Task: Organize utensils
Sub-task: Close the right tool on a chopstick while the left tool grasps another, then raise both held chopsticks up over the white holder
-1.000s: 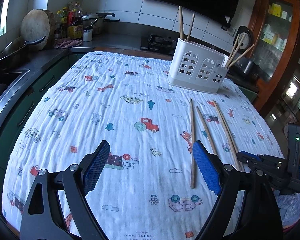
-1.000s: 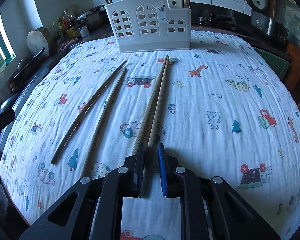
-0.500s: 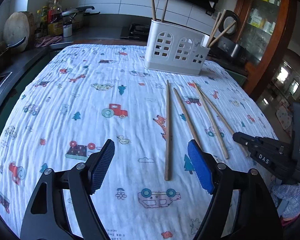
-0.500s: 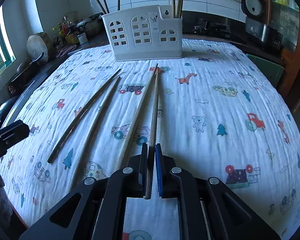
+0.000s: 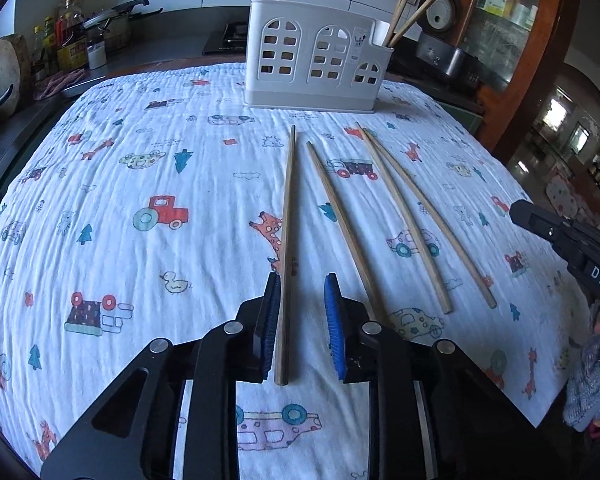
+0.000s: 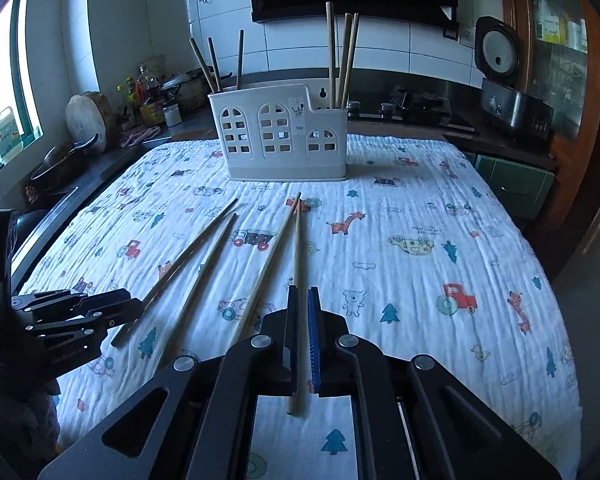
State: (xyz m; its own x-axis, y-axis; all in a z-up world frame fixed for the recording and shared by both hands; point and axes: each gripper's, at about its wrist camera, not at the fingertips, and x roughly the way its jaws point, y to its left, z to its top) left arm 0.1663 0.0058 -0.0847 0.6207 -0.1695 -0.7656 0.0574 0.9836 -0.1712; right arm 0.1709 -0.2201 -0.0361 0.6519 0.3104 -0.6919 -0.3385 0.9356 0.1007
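The left hand-held gripper (image 5: 302,322) has just been closing around a dark chopstick (image 5: 287,236) lying on the counter (image 5: 140,168), pads not yet pinching it. The right hand-held gripper (image 6: 302,336) clamps a pale chopstick (image 6: 297,272).

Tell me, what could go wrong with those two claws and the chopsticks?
The right claw pinches a light chopstick near one end, so it might swivel or slip. The left claw has been closing around a dark chopstick with a gap showing on one side; it might roll away across the cloth.
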